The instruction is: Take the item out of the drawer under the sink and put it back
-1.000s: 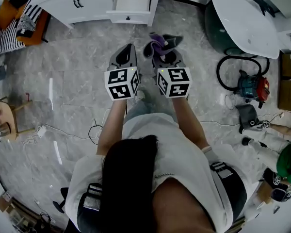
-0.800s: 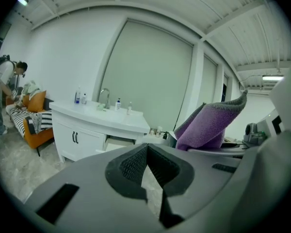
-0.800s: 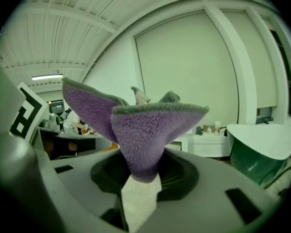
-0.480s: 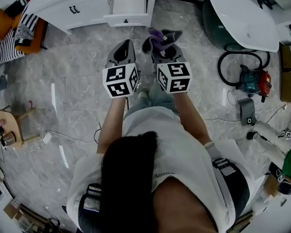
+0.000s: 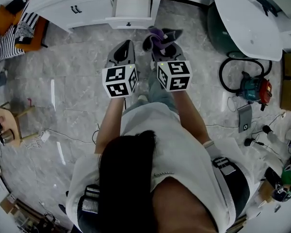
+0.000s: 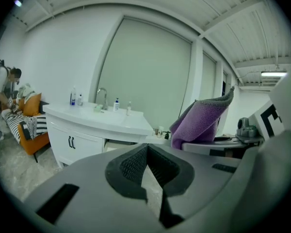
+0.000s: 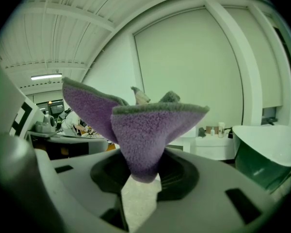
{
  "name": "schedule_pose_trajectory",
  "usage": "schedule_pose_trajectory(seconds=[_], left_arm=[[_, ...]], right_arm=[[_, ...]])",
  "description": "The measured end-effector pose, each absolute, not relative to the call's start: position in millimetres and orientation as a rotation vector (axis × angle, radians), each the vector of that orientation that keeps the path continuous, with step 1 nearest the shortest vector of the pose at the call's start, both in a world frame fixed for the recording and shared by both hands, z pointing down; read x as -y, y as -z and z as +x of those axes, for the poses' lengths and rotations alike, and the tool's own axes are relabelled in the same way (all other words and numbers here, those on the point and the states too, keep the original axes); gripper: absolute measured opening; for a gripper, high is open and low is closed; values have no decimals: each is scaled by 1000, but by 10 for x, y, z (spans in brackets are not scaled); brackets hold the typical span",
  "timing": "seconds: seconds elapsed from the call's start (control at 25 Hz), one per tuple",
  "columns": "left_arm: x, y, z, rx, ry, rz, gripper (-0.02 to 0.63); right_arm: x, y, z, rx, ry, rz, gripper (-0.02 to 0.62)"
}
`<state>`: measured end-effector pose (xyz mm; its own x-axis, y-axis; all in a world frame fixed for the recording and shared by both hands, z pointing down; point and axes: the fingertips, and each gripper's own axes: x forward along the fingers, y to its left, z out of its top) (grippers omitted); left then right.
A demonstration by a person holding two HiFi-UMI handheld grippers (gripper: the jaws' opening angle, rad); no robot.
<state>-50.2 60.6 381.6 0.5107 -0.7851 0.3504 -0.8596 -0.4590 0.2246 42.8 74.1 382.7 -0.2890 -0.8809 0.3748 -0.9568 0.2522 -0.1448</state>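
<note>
Supporting surface: a grey marble-tile floor [image 5: 77, 81].

Standing directly on it:
- a white cabinet [image 5: 87, 8] along the top edge, its drawer [image 5: 131, 6] pulled open
- a white tub [image 5: 245, 21] with a green underside, at upper right
- a teal and red vacuum cleaner [image 5: 254, 89] with a looped black hose [image 5: 223, 74], just beside the tub
- cardboard boxes [image 5: 290, 95] at the right edge
- an orange seat [image 5: 7, 13] carrying striped fabric, at upper left
- a wooden stool [image 5: 5, 118] at the left edge

A white power strip [image 5: 43, 136] lies near the stool, its thin cable trailing loose across the tiles.
</note>
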Motion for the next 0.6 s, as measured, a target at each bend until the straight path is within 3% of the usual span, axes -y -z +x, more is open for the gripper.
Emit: schedule_pose_trajectory(seconds=[0.6], left_arm=[[566,-3949,-266,1458,-266,2258,5]], right_arm=[[508,-3939,622,2352,-524,1545,143]])
